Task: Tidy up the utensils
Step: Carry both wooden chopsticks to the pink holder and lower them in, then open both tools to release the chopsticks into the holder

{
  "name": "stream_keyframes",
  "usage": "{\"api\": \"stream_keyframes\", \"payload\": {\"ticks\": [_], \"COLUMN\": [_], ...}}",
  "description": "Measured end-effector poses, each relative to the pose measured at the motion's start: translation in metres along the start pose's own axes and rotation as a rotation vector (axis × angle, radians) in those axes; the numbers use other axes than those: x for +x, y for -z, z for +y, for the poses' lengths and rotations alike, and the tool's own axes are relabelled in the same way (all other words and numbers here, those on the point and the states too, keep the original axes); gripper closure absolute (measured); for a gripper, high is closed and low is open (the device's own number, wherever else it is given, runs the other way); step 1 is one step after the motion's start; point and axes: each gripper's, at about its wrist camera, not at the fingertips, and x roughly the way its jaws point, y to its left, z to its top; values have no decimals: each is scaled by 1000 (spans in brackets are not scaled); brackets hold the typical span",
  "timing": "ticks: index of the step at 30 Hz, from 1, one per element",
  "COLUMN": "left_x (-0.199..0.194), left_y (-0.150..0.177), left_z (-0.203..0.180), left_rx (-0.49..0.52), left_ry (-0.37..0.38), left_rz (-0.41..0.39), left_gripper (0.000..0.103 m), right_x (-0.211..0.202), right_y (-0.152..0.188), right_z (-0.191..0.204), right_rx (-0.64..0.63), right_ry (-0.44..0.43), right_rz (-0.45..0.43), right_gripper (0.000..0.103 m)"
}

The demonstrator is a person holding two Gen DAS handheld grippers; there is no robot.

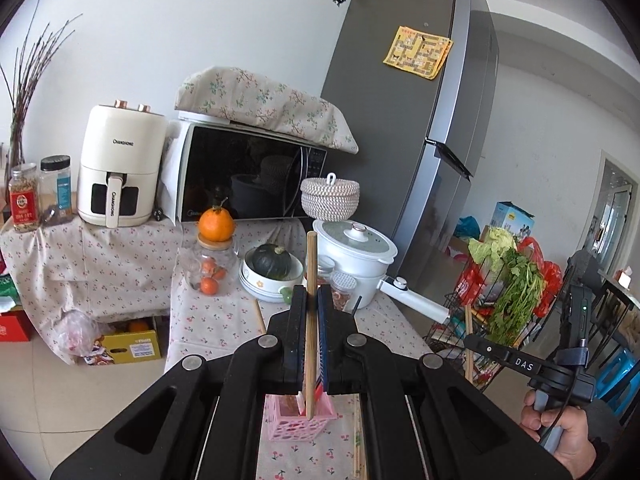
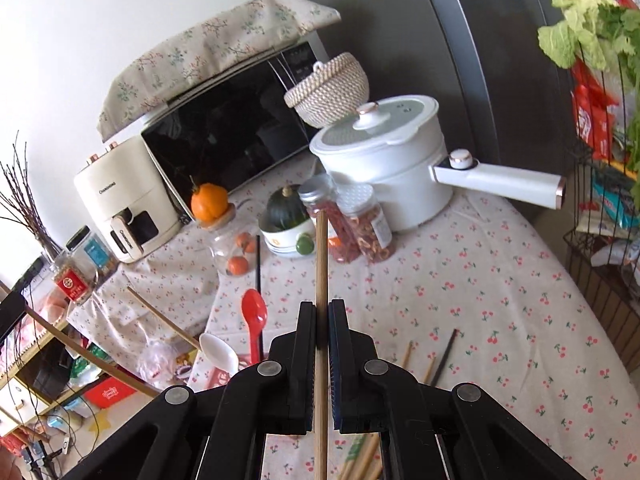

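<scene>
Air fryer body: "CHANGHONG" in dark letters across the front, readable in the left wrist view; the same word shows on it in the right wrist view, smaller and tilted.
Air fryer handle: "CHANGHONG" again, running lengthwise down the handle.
Right device's black arm: white letters "DAS".
Red-labelled jar: red label with a round emblem and small characters, too small to read.
Yellow paper on the fridge: printed pattern, no legible words.
Microwave: small logo at the lower left of the door, unreadable.
</scene>
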Motion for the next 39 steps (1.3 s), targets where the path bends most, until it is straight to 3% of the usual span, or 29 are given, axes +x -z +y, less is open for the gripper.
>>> {"api": "stream_keyframes", "payload": {"ticks": [6, 10, 15, 20, 23, 25, 31, 34, 39], "left_x": [24, 57, 100, 113, 104, 95, 80, 76, 77], "left_y": [2, 15, 36, 44, 42, 42, 46, 46, 49], "left_z": [-3, -4, -1, 9, 19, 28, 61, 68, 73], "left_rx": [58, 96, 121, 72, 49, 29, -18, -6, 18], "left_ry": [-33, -53, -31, -37, -49, -67, -136, -153, -169], "left_rz": [-21, 44, 188, 282, 314, 318, 393, 391, 406], "left_gripper": [98, 98, 98, 96, 77, 53, 43, 34, 31], "right_x": [12, 19, 25, 33, 38, 43, 66, 82, 107], "right_y": [-1, 0, -1, -2, -2, -3, -5, -5, -1], "right_z": [14, 24, 44, 66, 79, 86, 103, 105, 105], "right_rx": [-20, -14, -9, -19, -31, -43, -56, -36, 1], "right_ry": [-32, -62, -85, -80, -64, -44, 22, 60, 130], "right_rz": [-31, -73, -144, -212, -249, -273, -314, -321, -335], "right_gripper": [99, 99, 99, 98, 98, 98, 98, 98, 98]}}
